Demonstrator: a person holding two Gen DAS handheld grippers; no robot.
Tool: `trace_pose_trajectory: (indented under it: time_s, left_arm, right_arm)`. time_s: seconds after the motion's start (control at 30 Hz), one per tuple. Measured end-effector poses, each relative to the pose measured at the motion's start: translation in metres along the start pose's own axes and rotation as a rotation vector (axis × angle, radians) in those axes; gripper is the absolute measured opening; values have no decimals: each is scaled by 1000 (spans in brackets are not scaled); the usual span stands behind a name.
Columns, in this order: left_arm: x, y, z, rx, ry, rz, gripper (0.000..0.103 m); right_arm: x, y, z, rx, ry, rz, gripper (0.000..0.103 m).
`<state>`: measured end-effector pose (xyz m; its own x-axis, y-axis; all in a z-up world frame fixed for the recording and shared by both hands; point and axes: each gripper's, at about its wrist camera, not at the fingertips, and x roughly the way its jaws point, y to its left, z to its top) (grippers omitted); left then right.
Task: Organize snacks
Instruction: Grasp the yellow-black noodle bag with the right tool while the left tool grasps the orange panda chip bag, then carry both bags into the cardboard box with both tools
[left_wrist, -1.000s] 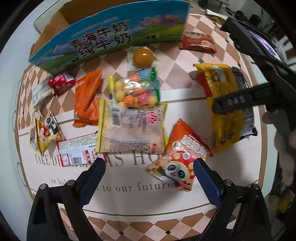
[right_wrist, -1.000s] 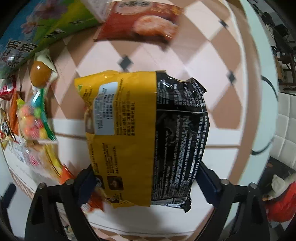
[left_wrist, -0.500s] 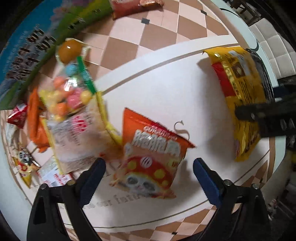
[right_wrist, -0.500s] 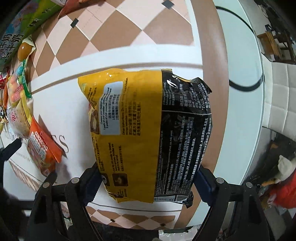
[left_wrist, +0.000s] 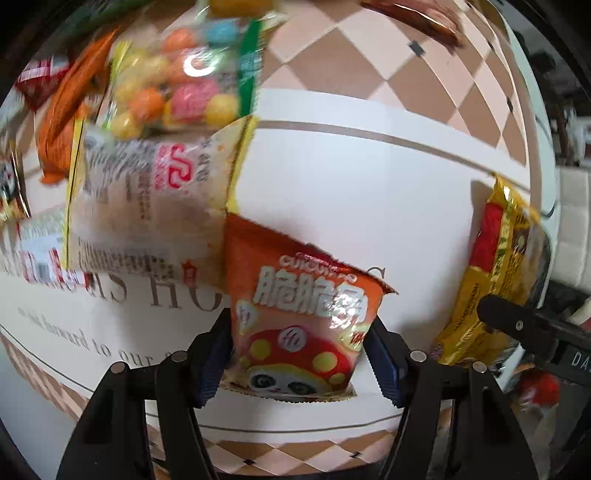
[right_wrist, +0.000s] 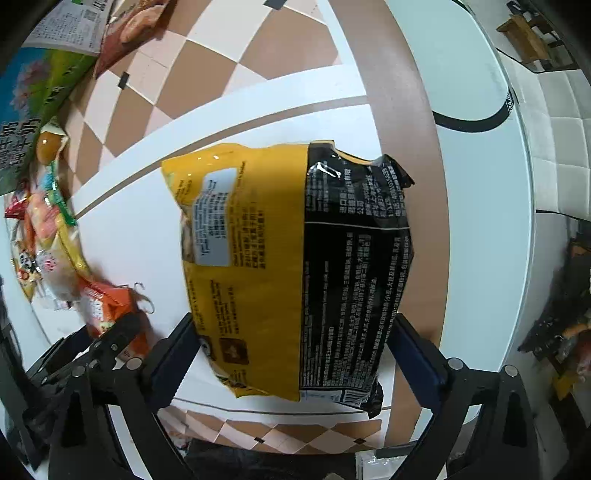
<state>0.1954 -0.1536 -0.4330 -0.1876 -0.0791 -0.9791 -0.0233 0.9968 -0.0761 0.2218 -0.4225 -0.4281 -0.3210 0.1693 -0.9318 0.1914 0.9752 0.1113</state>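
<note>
Where tongs (left_wrist: 297, 354) pinch: crinkly foil pouch (left_wrist: 295, 314)

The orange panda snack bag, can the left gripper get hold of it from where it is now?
Probably yes. The orange panda snack bag already sits between the fingers of the left gripper, which have just been closing, and nothing lies over it.
</note>
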Motion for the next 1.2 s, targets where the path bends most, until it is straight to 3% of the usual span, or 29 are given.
trace_pose_trajectory:
  time_s: [0.1, 0.27, 0.4, 0.6, 0.7, 0.77, 0.87, 1.1, 1.13, 1.2]
  left_arm:
    - [6, -15, -1, 37, -24, 60, 62]
    - [6, -32, -21, 26, -63, 82, 51]
    - [-12, -20, -23, 13, -76, 88, 48]
    - [-44, -9, -32, 15, -105, 88, 46]
    - [-55, -6, -39, 14, -124, 82, 46]
    - [-69, -3, -46, 17, -142, 69, 46]
    - [-98, 1, -56, 24, -179, 52, 46]
    - [-185, 22, -68, -10, -293, -14, 46]
    - [-194, 20, -64, -16, -308, -20, 46]
    - [-221, 20, -54, -29, -345, -30, 46]
  right_arm:
    - [17, -6, -2, 5, 3, -46, 100]
    - [27, -18, -8, 50, -1, -79, 96]
    - [20, -28, -18, 44, -42, -86, 89]
    - [5, -55, -39, 31, -68, -72, 88]
    - [0, -42, -49, 22, -83, -54, 88]
    - [-10, -37, -43, 13, -92, -34, 88]
    - [2, -13, -71, -15, -117, -8, 88]
    - [-60, -5, -100, -119, -207, 62, 88]
    - [-70, 13, -117, -133, -223, 71, 88]
    - [-102, 25, -119, -163, -252, 98, 88]
